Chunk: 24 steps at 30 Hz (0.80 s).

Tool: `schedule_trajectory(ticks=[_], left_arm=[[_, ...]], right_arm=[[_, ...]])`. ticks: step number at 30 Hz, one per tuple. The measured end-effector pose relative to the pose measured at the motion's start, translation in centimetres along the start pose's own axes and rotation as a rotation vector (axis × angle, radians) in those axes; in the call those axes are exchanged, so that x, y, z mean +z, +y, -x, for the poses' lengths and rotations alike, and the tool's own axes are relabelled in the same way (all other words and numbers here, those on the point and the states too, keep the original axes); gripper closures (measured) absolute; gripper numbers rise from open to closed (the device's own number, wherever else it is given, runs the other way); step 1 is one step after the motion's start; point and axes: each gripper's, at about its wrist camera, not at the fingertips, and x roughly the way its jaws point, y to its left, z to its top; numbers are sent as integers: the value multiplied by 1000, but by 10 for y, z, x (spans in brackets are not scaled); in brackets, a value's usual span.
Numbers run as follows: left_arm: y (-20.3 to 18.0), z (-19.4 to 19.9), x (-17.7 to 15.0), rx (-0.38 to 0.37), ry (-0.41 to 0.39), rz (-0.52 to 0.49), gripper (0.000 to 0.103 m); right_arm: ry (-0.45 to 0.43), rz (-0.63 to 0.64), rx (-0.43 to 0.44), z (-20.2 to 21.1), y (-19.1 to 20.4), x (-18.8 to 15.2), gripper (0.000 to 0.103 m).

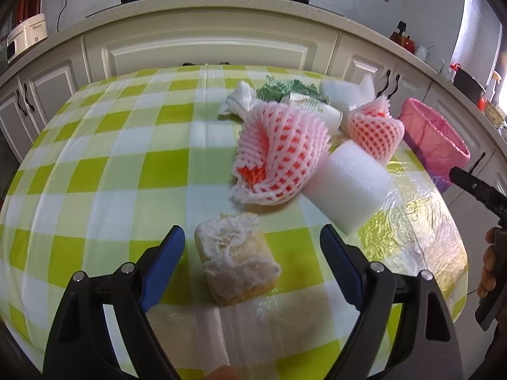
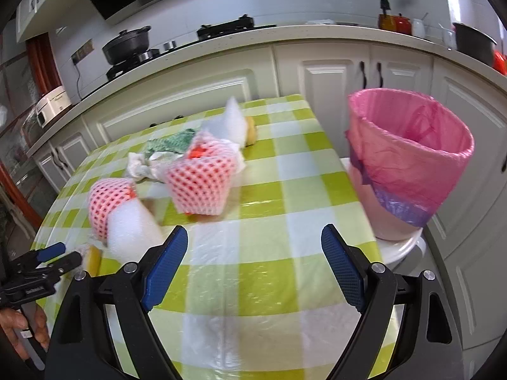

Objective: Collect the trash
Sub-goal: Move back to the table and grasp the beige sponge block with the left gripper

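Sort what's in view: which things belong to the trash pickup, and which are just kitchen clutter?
Job: worn sponge, white foam roll, two pink foam nets, crumpled tissue, pink-lined bin.
Clutter: black pot, red kettle, white appliance.

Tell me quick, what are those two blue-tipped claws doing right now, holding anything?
Left gripper: open, holding nothing; the worn yellow sponge lies between its jaws, untouched.
Right gripper: open and empty, over bare tablecloth.
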Motion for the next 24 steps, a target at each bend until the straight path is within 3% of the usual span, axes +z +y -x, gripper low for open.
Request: schedule_trajectory(ticks=[6, 7, 9, 10, 24], left_arm=[[1, -15, -5, 27, 54, -8, 21], [1, -18, -6, 35, 63, -16, 24], [2, -22, -7, 47, 73, -26, 44], [3, -23, -7, 48, 78, -27, 46], [24, -8, 5, 41, 25, 17, 50]], right_arm=[[12, 43, 44, -5, 26, 2, 20], [15, 51, 50, -6, 31, 3, 19], [22, 62, 60, -9, 38, 3, 19], [25, 66, 64, -10, 41, 4, 19], [95, 204, 135, -42, 105, -4, 19]])
